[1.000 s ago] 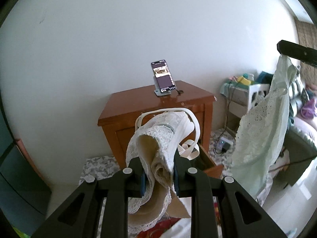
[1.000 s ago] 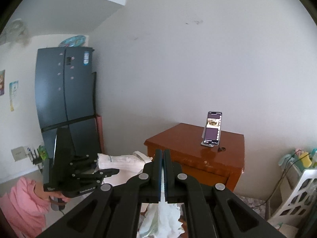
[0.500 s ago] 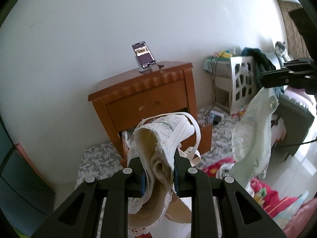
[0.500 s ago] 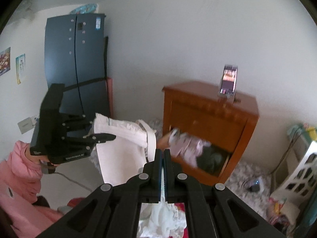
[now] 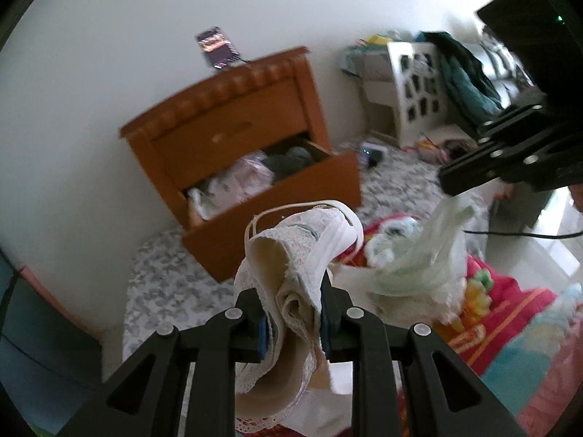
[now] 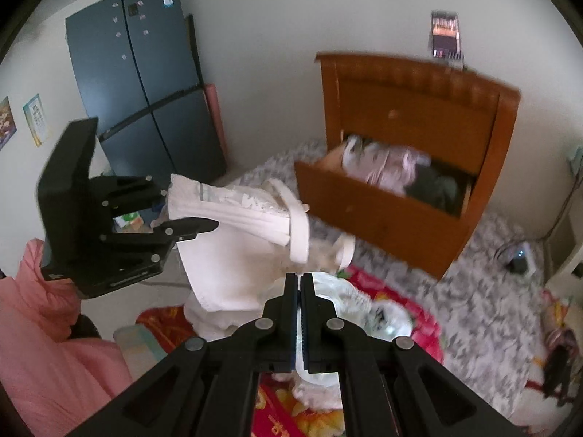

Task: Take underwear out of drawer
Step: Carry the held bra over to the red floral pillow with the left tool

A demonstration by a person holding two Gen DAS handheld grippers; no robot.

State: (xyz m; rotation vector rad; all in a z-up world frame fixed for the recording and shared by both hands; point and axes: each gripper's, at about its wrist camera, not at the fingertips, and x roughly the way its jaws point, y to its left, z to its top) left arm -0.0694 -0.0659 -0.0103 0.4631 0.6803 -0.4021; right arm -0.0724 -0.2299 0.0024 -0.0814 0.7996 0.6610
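Your left tongs point(image 5: 291, 322) are clamped on a bunched cream lace undergarment point(image 5: 291, 255), held in the air in front of the open drawer point(image 5: 269, 196), and its loose white straps point(image 6: 298, 218) hang free off one side. Your right tongs point(image 6: 299, 313) are pinched nearly flat on a thin pale green garment point(image 5: 419, 258) that trails down onto the red patterned blanket point(image 5: 503, 313) below. Both pieces are clear of the drawer, which still holds pink and dark clothes point(image 6: 393, 171). The risk I see is the straps: swing the left load close to the right tongs or the drawer front and a loop could snag. The green fabric looks slippery and is caught only by an edge, so a quick lift may slide it out. If you let go over the blanket, the two garments may tangle.
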